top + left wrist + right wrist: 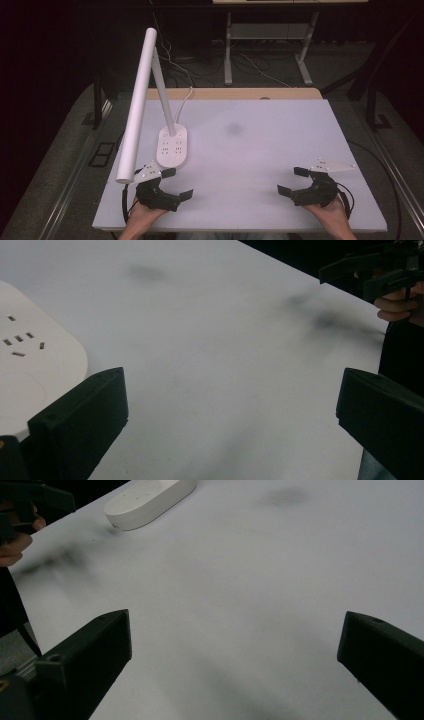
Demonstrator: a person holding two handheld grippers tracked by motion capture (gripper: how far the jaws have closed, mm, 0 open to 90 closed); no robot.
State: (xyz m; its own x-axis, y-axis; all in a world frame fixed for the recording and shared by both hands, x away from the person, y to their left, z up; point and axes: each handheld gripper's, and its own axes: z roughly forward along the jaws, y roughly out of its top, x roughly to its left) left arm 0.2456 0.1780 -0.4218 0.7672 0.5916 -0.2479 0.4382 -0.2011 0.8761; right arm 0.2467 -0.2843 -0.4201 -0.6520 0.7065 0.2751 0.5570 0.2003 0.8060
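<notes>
Shown: both grippers rest low over the white table with jaws spread wide and nothing between them. The left gripper sits at the near-left corner; the right gripper sits well apart at the near right.

The lamp is the thing nearest the left fingers. Its oval base lies just beside the outer left finger, apparently not touching it. In the right gripper view the base lies far ahead of the fingers, toward the left.

Orientation: the base's long axis runs away from the fingers toward the far edge. A thin stem rises from its far end. The long white lamp bar slants from a high far end down to a near end that hangs almost directly above the left gripper, so its long axis points back at the person.

Risks, as judged: raising the left gripper could strike the overhanging bar end and swing or tip the lamp. A pinch on the base's smooth rounded edge could slip. The cord trailing off the far edge could snag if the base is dragged.
</notes>
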